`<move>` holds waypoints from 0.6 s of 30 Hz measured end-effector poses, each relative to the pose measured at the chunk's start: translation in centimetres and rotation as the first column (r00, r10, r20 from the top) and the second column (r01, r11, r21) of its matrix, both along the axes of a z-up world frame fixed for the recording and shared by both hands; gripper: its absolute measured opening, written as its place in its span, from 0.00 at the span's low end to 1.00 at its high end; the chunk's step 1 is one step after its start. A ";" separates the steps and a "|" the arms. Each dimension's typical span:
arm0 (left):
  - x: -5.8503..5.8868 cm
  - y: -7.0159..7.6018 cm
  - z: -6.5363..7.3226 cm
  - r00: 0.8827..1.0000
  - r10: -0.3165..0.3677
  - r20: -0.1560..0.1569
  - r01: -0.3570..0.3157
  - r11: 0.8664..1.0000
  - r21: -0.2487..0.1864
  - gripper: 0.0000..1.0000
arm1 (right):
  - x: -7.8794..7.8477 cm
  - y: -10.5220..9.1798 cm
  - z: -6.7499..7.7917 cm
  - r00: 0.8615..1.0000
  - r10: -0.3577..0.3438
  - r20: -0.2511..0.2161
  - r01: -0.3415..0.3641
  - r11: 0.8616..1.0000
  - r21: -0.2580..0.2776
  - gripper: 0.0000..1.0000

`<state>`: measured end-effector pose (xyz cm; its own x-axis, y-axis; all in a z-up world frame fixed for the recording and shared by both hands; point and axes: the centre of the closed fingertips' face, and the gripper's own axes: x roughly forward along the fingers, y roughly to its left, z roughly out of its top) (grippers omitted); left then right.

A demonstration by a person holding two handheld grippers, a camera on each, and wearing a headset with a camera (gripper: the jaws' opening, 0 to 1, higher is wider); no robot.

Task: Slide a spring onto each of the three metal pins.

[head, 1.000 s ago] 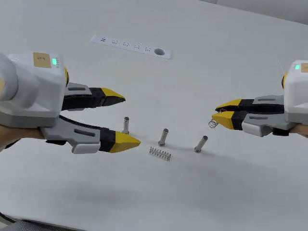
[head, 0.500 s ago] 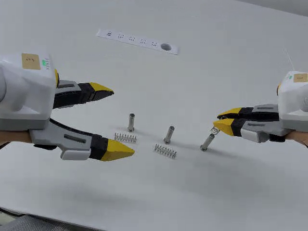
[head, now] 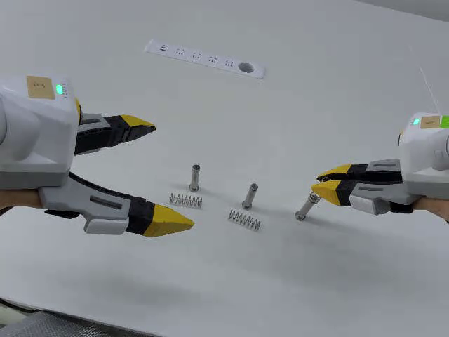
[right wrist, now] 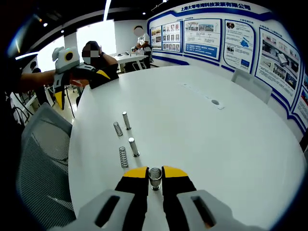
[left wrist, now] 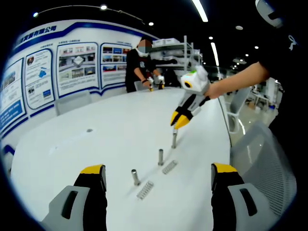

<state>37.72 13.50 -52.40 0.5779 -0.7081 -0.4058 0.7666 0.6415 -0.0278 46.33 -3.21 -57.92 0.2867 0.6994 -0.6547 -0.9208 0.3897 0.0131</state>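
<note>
Smooth matt white tabletop (head: 280, 105) — polished metal pins (head: 250, 196), bright wire springs (head: 244, 220)

three pins (head: 250, 195), three springs (head: 244, 220), two tongs (head: 317, 182)

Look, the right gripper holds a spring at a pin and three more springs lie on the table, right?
Not three: the head view shows just two loose springs lying on the table. The rest is right: the right gripper holds a spring at a pin.
</note>
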 end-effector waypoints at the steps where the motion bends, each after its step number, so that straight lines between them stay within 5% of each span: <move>1: -0.1 0.0 0.0 1.000 0.000 -0.002 0.000 1.000 0.002 0.92 | 0.0 0.0 -0.1 1.000 0.001 -0.001 -0.001 1.000 -0.001 0.11; 18: -0.7 0.8 -0.7 0.999 0.034 -0.025 -0.034 0.999 0.009 0.91 | -0.1 0.2 -3.8 1.000 0.007 -0.015 -0.008 0.998 -0.069 0.11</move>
